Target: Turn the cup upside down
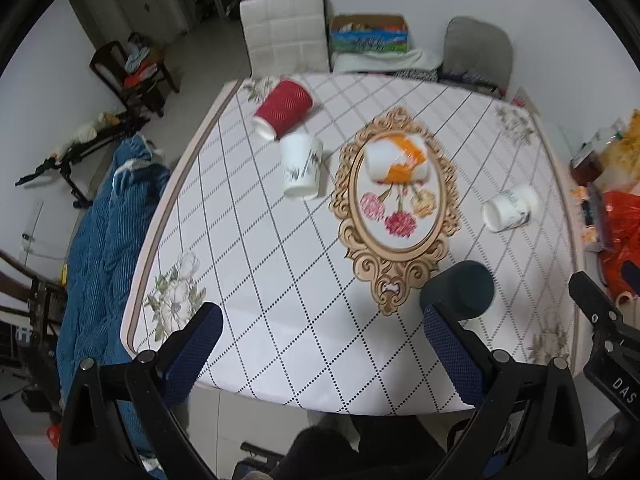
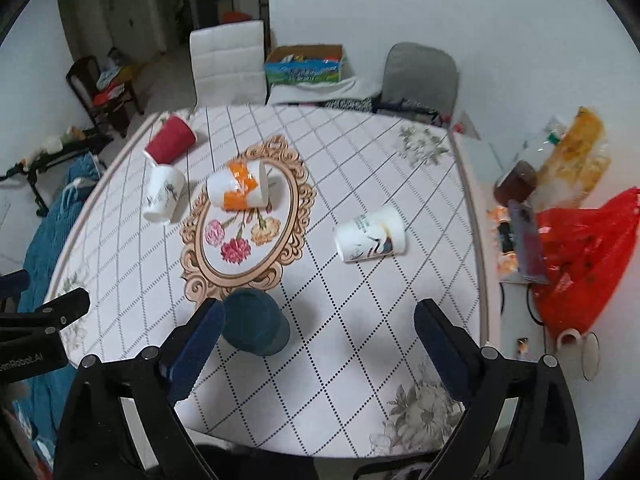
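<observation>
Cup (image 2: 256, 322) beside right-view red bag (image 2: 588, 256)

Near and centre: a table (image 1: 280, 320) under a white cloth crossed by dotted diamond lines, with a gilded oval frame motif (image 1: 348, 216) around printed flowers. At the far edge, a white padded chair (image 1: 284, 32); to its right, an open cardboard box (image 1: 368, 34), then a grey chair (image 1: 478, 48). Far left, a dark wooden chair (image 1: 132, 72) piled with clothes. Just left of the table, blue ribbed fabric (image 1: 108, 248). On the right, a red plastic bag (image 2: 580, 256) among clutter.
</observation>
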### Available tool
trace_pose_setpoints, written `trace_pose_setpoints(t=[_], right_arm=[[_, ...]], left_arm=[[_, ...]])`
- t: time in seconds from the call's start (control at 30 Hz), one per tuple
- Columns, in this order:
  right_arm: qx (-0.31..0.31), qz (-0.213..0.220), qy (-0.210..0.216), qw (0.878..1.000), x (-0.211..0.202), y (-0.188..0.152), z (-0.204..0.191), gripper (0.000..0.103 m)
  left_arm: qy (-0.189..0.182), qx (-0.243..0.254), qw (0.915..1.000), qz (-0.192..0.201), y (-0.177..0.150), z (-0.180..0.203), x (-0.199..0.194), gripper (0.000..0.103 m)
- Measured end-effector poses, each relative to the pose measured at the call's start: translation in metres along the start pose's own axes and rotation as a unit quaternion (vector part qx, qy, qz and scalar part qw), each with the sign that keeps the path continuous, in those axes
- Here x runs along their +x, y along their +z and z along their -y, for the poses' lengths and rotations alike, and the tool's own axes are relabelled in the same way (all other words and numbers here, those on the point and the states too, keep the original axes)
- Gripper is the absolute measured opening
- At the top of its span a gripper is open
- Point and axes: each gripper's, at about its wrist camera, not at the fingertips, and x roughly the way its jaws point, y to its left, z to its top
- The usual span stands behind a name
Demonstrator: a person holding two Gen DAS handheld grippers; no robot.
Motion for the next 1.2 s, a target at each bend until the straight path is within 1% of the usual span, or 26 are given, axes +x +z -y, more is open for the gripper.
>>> trace_pose_setpoints(t=[0.23, 0.4, 0.57, 0.77, 0.9, 1.0, 1.2], right_arm=[[0.027, 0.039, -0.019, 0.999, -0.068, -0.016, -0.011, 0.098], [0.051, 0.062, -0.033, 0.996, -0.124, -0.040, -0.018, 0.098], [0.062, 0.081, -0.046, 0.994, -0.183, -0.067, -0.025, 0.099], [0.062, 0.093, -0.044, 0.993, -0.244, -0.090, -0.030, 0.099], [0.062, 0.106, -0.038, 0.992, -0.278, -0.099, -0.026, 0.099], [0.051, 0.116, -0.031, 0.991, -0.295, -0.103, -0.025, 0.099], [0.034, 0.120, -0.010, 0.992, -0.314, -0.108, -0.026, 0.099]], left_arm=[[-0.027, 0.016, 0.9988, 0.038, -0.013, -0.016, -0.048, 0.103], [-0.043, 0.031, 0.9961, 0.071, -0.031, -0.028, -0.091, 0.103], [-0.058, 0.042, 0.9921, 0.103, -0.052, -0.037, -0.138, 0.103], [-0.079, 0.045, 0.9886, 0.120, -0.074, -0.039, -0.182, 0.103], [-0.076, 0.040, 0.9878, 0.130, -0.088, -0.039, -0.202, 0.103], [-0.072, 0.034, 0.9873, 0.137, -0.097, -0.037, -0.215, 0.103], [-0.062, 0.022, 0.9867, 0.149, -0.112, -0.036, -0.237, 0.103]])
